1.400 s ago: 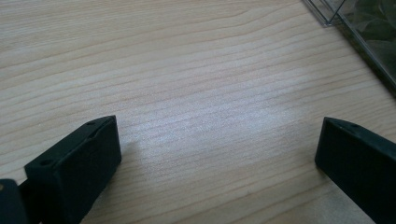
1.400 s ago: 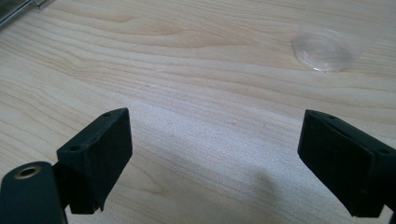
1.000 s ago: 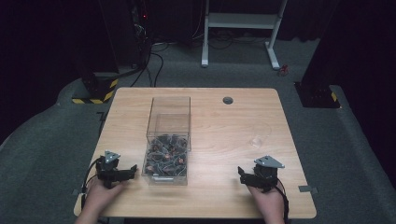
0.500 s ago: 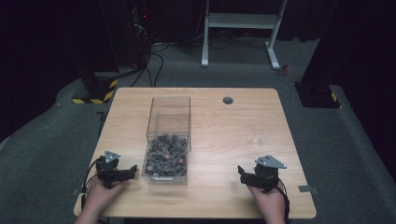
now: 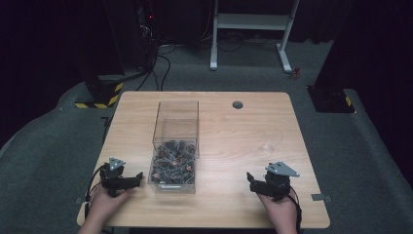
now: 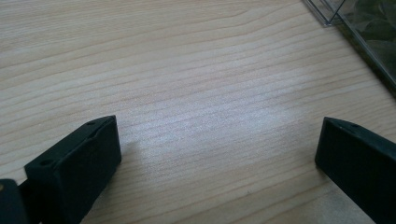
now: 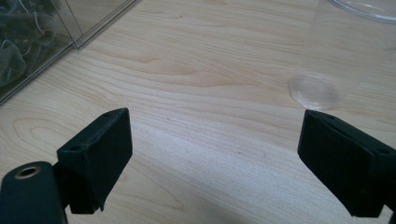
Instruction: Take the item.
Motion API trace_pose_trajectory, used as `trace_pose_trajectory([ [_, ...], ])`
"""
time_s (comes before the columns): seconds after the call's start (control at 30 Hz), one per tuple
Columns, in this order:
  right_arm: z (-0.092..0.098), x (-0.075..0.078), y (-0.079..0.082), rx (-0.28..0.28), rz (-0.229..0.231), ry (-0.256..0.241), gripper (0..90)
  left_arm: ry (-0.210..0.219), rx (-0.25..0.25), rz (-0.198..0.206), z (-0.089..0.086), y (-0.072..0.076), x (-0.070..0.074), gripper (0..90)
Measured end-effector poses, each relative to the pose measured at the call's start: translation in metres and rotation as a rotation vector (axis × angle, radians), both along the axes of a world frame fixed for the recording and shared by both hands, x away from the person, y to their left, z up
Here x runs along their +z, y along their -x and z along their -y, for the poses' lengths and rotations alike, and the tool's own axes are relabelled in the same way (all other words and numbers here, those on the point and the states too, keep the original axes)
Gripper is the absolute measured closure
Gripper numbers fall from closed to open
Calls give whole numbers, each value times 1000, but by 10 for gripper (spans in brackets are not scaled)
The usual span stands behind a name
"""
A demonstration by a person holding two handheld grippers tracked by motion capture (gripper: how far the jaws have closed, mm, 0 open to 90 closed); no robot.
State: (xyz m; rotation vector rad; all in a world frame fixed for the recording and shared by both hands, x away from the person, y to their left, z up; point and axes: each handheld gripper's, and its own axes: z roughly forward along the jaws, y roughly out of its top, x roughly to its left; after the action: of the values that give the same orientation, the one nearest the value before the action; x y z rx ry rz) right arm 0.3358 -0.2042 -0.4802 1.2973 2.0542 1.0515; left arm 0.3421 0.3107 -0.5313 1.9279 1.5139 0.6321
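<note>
While both claws, left (image 5: 138,176) and right (image 5: 251,177), rest spread apart and empty on the desk (image 5: 234,131), nothing looks begun; next, probably reach into the clear box (image 5: 176,146) between them.

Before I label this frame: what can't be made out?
- Items in the box: high view, too small and tangled to identify.
- Cup: right gripper view, rim cut off by the top edge.
- Box: left gripper view, only a corner, cut by the frame edge.
</note>
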Motion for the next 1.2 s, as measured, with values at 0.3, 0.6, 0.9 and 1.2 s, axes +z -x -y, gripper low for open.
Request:
trace_pose_trajectory([
  [0.3, -2, 8, 4, 14, 37, -20, 105, 0, 0, 0, 0, 0, 0, 5],
  [0.6, -5, 20, 7, 25, 71, -31, 107, 0, 0, 0, 0, 0, 0, 5],
  [0.9, -5, 32, 4, 30, 98, -40, 114, 0, 0, 0, 0, 0, 0, 5],
  [1.2, -7, 48, 3, 39, 123, -63, 116, 0, 0, 0, 0, 0, 0, 5],
])
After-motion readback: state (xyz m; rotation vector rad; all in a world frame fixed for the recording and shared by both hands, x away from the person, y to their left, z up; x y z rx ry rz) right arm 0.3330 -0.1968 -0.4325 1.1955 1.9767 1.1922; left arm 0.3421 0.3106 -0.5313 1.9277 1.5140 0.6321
